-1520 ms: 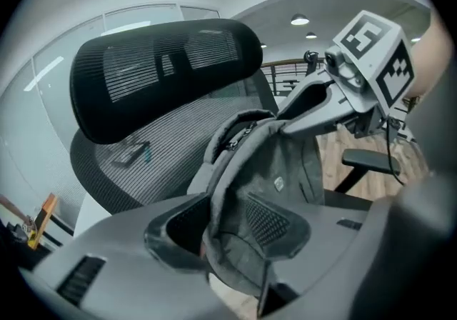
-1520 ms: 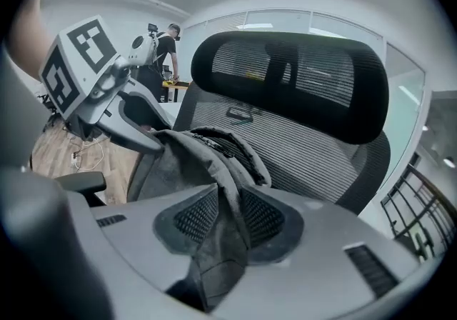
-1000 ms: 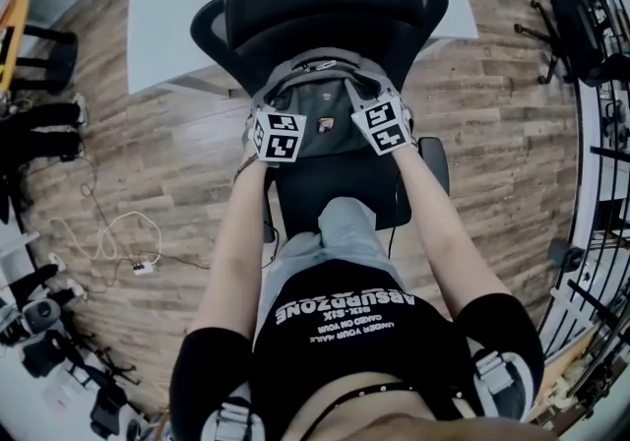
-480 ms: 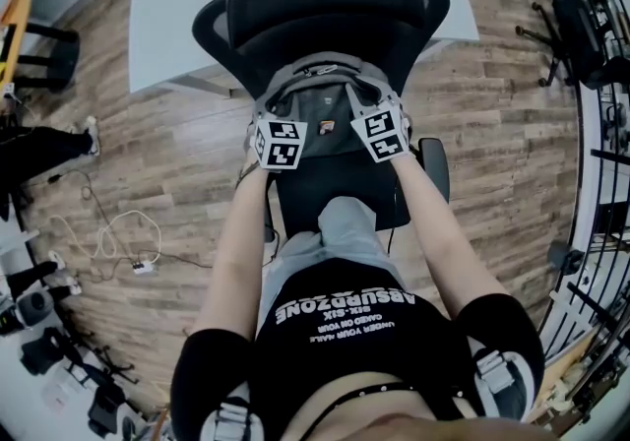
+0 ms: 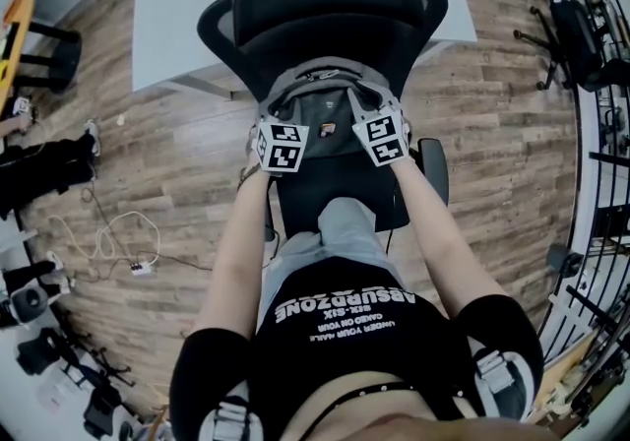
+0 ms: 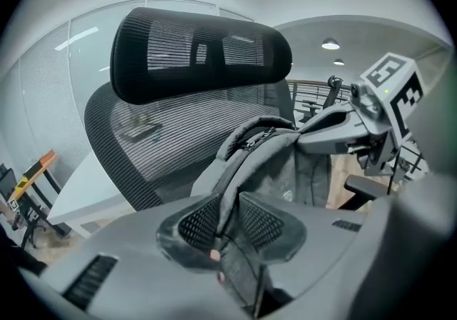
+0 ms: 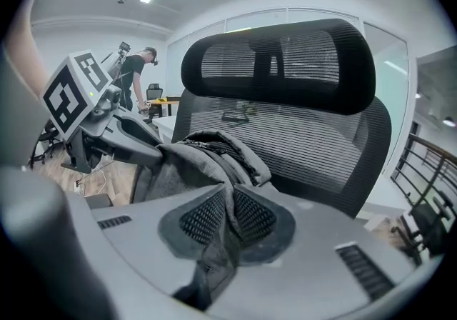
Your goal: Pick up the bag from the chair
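My left gripper (image 6: 228, 220) is clenched on a fold of the grey fabric backpack (image 6: 280, 168). Its two black mesh-faced pads pinch the cloth edge between them, with the strap running out from the pinch toward 12 o'clock. My right gripper (image 7: 228, 217) grasps the bag's other side in the same way, with dark fabric squeezed between its pads and hanging out below them at 6 o'clock. In the head view, both grippers sit slightly further toward 6 o'clock, nearer my body, than they did a second ago, and a touch closer together. The bag's zippered top remains against the lower backrest of the black mesh office chair (image 5: 335, 6) at 12 o'clock. I take this small shift to mean that the grips are set and I am starting to take up slack, not yet lifting. The bag is between my two tools, on the seat and leaning back, and I cannot tell whether its bottom has left the cushion. What remains, by my judgement, is a level pull up and toward me. Each hold is only a thin pinch of cloth, so the fabric could slip out once the full weight comes on. The armrests at 3 and 9 o'clock stand near the bag's sides.
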A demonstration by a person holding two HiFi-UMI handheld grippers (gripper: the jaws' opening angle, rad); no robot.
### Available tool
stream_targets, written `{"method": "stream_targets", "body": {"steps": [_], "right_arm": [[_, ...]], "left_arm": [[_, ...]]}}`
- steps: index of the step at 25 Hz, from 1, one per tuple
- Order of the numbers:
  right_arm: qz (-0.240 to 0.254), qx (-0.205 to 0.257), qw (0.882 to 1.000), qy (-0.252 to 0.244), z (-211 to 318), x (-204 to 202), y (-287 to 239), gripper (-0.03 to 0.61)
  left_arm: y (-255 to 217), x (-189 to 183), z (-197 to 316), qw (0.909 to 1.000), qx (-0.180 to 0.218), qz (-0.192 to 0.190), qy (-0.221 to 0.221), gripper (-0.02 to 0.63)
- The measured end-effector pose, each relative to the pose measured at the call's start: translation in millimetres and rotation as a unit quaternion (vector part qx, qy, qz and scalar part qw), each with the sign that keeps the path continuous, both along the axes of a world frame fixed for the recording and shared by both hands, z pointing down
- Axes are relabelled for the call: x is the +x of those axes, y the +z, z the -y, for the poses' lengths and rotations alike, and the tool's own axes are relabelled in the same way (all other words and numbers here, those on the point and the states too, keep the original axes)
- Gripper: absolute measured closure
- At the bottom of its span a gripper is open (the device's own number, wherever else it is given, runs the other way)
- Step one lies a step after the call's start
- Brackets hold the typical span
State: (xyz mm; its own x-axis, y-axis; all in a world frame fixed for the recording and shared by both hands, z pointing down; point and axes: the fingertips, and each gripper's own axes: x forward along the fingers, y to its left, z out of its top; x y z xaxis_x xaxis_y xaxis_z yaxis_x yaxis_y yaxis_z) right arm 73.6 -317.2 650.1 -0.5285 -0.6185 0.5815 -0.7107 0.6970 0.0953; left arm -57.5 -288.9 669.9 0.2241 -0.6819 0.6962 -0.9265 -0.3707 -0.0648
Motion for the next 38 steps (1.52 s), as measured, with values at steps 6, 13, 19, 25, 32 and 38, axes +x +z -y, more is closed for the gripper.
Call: {"method": "stream_targets", "body": {"steps": [6, 13, 19, 25, 32, 38], "right_arm": [[0.007, 0.004, 1.0, 0.006, -10, 2, -4, 0.525], [0.013, 0.009, 1.0, 0.015, -20, 2, -5, 0.526], [0.012, 0.025, 0.999, 0.025, -32, 1, -8, 0.526], [0.019, 0.021, 0.999, 0.03, -42, 3, -10, 0.526], [0.016, 0.029, 0.999, 0.036, -59, 3, -13, 0.528], [0.014, 0.029, 0.999, 0.036, -73, 7, -16, 0.528]], "left_arm": [[-5, 2, -10, 1.0, 0.002, 0.001, 0.004, 0.515], [-6, 2, -21, 1.0, 0.002, -0.001, 0.009, 0.517], [-10, 0, -33, 0.9999, 0.011, -0.003, 0.002, 0.517], [-11, 2, -44, 0.9997, 0.016, -0.017, -0.004, 0.517], [-12, 1, -58, 0.9997, 0.02, -0.017, 0.0, 0.517], [-16, 6, -73, 0.9997, 0.015, -0.021, 0.002, 0.517]]}}
